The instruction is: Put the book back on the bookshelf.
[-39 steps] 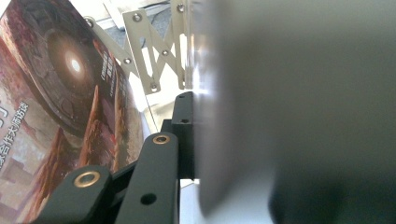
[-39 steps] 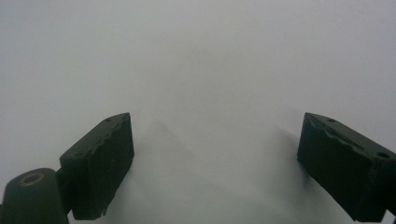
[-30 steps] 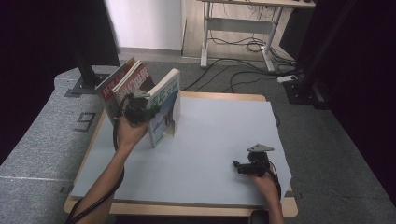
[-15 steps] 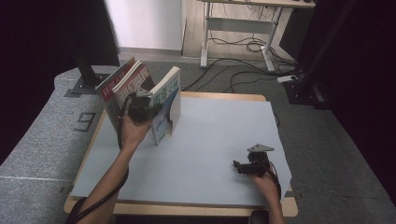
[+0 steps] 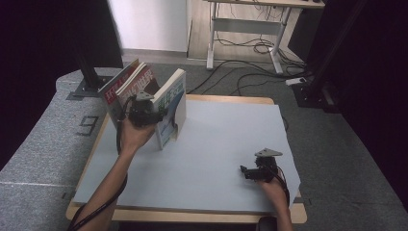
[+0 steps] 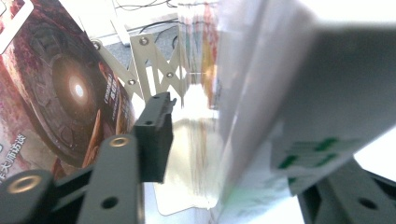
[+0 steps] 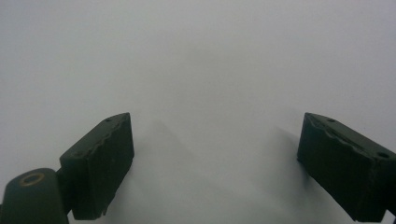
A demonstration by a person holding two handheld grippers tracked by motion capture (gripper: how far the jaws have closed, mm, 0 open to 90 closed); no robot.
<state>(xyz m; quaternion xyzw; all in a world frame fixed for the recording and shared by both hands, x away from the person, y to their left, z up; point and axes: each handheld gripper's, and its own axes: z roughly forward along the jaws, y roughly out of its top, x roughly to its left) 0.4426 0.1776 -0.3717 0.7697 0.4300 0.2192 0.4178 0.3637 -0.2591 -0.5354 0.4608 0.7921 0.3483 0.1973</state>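
Note:
A white and blue-green book stands on edge at the table's back left, beside red-covered books that lean left. My left gripper is at that book, held level. In the left gripper view the same book is between the jaws of the left gripper. The jaws have just been opening, and the left fingertip stands off the pages. A dark red cover is at the left. My right gripper rests open near the front right, with bare table between the jaws of the right gripper.
A metal lattice book rack stands behind the books. The table carries a pale sheet with a wooden rim. A desk frame and cables lie on the floor beyond; a black stand is at the back left.
The left hand has shifted slightly at the books, and the white book stays standing on edge. The right gripper has not moved.

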